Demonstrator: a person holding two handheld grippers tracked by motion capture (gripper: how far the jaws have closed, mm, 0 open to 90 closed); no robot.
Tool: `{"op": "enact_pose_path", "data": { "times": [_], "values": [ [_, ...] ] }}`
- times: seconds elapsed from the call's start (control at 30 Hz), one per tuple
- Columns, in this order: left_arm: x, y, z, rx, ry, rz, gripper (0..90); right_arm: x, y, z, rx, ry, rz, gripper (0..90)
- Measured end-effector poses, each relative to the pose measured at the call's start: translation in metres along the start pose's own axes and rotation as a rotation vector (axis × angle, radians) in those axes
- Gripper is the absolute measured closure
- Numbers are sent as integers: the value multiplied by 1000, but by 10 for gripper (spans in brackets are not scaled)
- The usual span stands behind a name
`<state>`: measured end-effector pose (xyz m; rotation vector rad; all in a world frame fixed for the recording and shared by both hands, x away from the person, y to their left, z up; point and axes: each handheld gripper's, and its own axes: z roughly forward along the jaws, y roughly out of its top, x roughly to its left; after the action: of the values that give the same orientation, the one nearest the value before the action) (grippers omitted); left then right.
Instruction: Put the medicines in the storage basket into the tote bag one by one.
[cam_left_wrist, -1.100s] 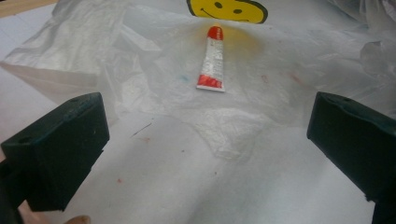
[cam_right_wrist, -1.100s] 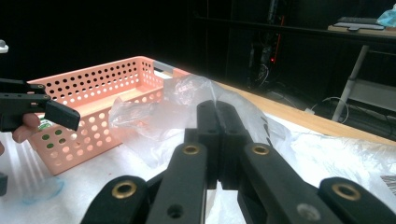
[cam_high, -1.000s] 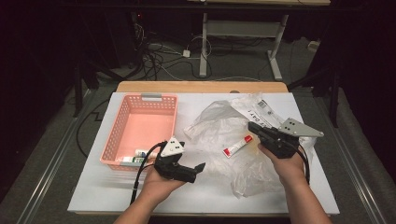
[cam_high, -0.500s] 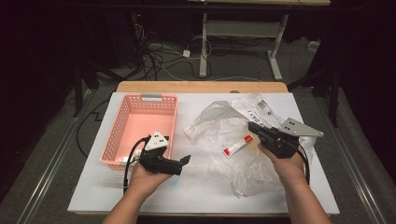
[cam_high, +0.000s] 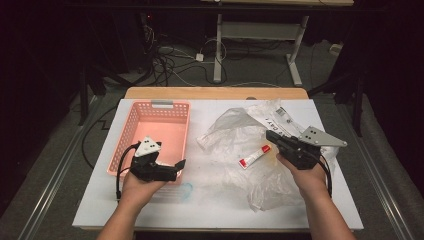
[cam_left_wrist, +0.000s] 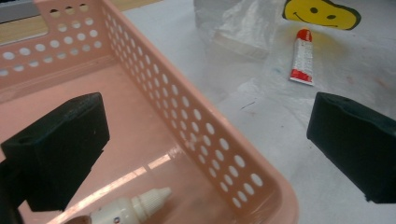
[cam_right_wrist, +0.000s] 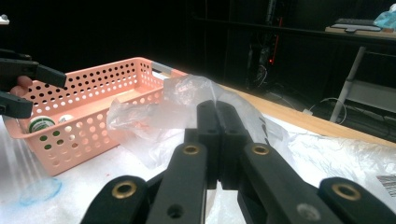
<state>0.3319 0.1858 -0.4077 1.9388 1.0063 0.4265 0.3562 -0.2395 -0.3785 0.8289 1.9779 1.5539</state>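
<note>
Nearest the person, the left claw (cam_high: 181, 163) hangs over the near right corner of the pink basket (cam_high: 131, 131), its jaws spread wide with nothing between them; in the left gripper view one jaw stands over the basket floor and the other over the white surface (cam_high: 210, 200) outside the wall. Below the left jaw, a small white dropper bottle (cam_left_wrist: 126, 208) lies on its side on the basket floor, its ribbed cap pointing toward the basket's wall; its label is too small to read.

On the other side, the right claw (cam_high: 270, 134) is pressed together, pinching a fold of the clear plastic bag (cam_high: 235, 127), which shows as a thin film at the tips in the right gripper view. The bag lies crumpled over the right half of the surface. A small white tube with a red cap and red end (cam_high: 254, 156) lies on the plastic between the two claws, well apart from the basket; its print cannot be read.

Farther off, a white label with black print (cam_high: 280, 116) shows in the bag's far part, letters unreadable. A yellow smiley sticker (cam_left_wrist: 322, 13) sits beyond the tube in the left gripper view.
</note>
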Motion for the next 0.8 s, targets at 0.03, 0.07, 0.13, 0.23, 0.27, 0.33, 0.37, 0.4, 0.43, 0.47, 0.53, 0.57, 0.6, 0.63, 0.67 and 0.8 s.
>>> {"op": "enact_pose_path", "data": {
  "times": [0.03, 0.07, 0.13, 0.23, 0.27, 0.33, 0.37, 0.4, 0.43, 0.47, 0.53, 0.57, 0.6, 0.63, 0.67, 0.8],
  "values": [
    [3, 0, -2, 2, 7, -3, 0, 0, 0, 0, 0, -3, 2, 900],
    [6, -1, -3, 3, 16, -11, 0, 0, 0, -1, 0, -2, 1, 900],
    [13, -3, -7, 3, 23, -33, 0, 0, 0, -1, -3, -3, 1, 900],
    [22, -6, -11, 7, 50, -50, 0, 0, 1, -1, -4, -4, 1, 900],
    [25, -7, -13, 6, 54, -57, 0, 0, 1, -1, -3, -4, 2, 900],
    [31, -9, -15, 7, 54, -69, 0, 0, 0, -1, 0, -4, 1, 900],
    [34, -10, -16, 5, 49, -75, 0, 0, 0, -1, 1, -3, 0, 900],
    [36, -11, -17, 3, 48, -82, 0, 0, 0, -1, 1, -2, 2, 900],
    [39, -12, -19, 2, 52, -85, 0, 0, 0, -1, 3, -3, 2, 900],
    [41, -12, -20, 0, 56, -94, 0, 0, 0, 0, 3, -4, 3, 900],
    [46, -14, -23, -3, 66, -104, 0, 0, -1, 0, 3, -4, 1, 900],
    [48, -15, -25, -1, 74, -106, 0, -1, -1, 0, 3, -4, 1, 900],
    [49, -16, -26, 1, 81, -106, 0, 0, -1, 0, 3, -5, 2, 900],
    [51, -16, -27, 2, 85, -111, 0, 0, -1, 0, 3, -4, 2, 900],
    [53, -17, -28, 1, 88, -115, 0, 0, -1, 0, 3, -5, 2, 900],
    [57, -20, -30, -9, 94, -128, 0, 0, -1, 0, 7, -1, -2, 900]
  ]
}}
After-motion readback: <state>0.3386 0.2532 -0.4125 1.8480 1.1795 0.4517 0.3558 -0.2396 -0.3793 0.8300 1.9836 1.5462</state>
